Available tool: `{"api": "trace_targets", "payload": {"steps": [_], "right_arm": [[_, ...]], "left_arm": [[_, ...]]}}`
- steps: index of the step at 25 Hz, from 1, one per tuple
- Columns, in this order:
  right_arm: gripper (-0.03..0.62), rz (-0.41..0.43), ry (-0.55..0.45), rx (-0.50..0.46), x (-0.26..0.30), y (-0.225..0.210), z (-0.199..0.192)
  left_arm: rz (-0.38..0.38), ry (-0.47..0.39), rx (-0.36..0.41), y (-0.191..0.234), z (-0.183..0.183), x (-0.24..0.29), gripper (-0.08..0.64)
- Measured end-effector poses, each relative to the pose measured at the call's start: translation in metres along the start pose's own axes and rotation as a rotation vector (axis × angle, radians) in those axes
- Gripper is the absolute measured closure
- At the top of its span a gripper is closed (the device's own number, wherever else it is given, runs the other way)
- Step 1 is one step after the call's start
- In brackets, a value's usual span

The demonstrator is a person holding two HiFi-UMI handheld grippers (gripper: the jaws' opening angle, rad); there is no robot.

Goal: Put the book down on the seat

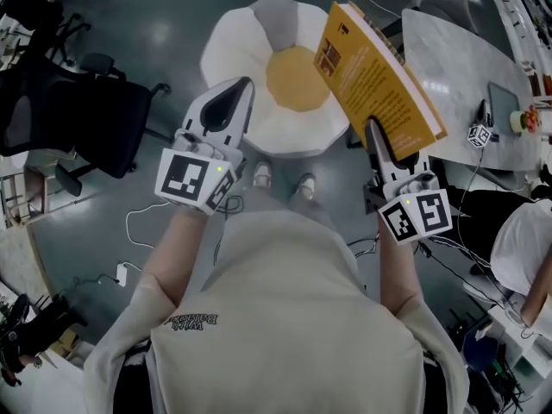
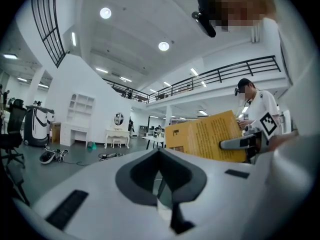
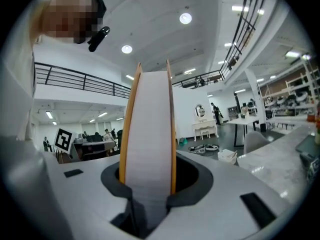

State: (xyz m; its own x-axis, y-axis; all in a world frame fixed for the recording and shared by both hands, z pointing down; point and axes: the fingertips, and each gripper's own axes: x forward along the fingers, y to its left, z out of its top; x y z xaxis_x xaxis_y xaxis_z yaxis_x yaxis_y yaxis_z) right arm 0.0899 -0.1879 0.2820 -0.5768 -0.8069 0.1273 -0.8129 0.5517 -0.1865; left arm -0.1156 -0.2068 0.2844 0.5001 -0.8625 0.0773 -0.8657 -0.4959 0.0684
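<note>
Right gripper (image 1: 376,136): we have its two fingers pinched on the lower end of the book (image 1: 371,67), one on each orange cover. The white page edge faces back along the jaws.
Left gripper (image 1: 244,89): its fingers are pressed together to a point with nothing between them. We carry it low beside the load, clear of the book's path.
Why this grip: we judge that clamping across the thickness at one end holds the covers shut, so the pages cannot fan out. It also leaves the rest of the book free to meet the cushion first.
Book: it stands on end in the air, leaning away from us, above the right edge of the seat (image 1: 250,41) and apart from it.
Seat: a white petal-shaped cushion with a yellow centre sits on the floor just ahead of our shoes (image 1: 262,176), and its top is bare.
Step in hand: we judge the book is not yet lowered. It needs to swing left over the yellow centre and tip flat.
Further out: a marble table (image 1: 457,59) is near the book on the right, and a black office chair (image 1: 78,110) stands well to the left.
</note>
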Motion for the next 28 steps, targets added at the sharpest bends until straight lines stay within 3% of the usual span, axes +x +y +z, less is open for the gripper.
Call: {"api": "trace_targets", "payload": {"steps": [3, 14, 20, 28], "right_arm": [[0.448, 0.016, 0.068, 0.038, 0.016, -0.017, -0.026], [0.448, -0.007, 0.334, -0.041, 0.091, -0.070, -0.167], [0.448, 0.009, 0.415, -0.004, 0.126, -0.099, -0.249], [0.448, 0.026, 0.486, -0.006, 0.150, -0.130, -0.366]], "left_arm": [[-0.013, 0.053, -0.036, 0.002, -0.027, 0.021, 0.550], [-0.028, 0.183, -0.139, 0.019, -0.150, 0.077, 0.549], [-0.050, 0.214, -0.061, 0.028, -0.231, 0.110, 0.550], [-0.041, 0.322, -0.081, 0.036, -0.358, 0.135, 0.550]]}}
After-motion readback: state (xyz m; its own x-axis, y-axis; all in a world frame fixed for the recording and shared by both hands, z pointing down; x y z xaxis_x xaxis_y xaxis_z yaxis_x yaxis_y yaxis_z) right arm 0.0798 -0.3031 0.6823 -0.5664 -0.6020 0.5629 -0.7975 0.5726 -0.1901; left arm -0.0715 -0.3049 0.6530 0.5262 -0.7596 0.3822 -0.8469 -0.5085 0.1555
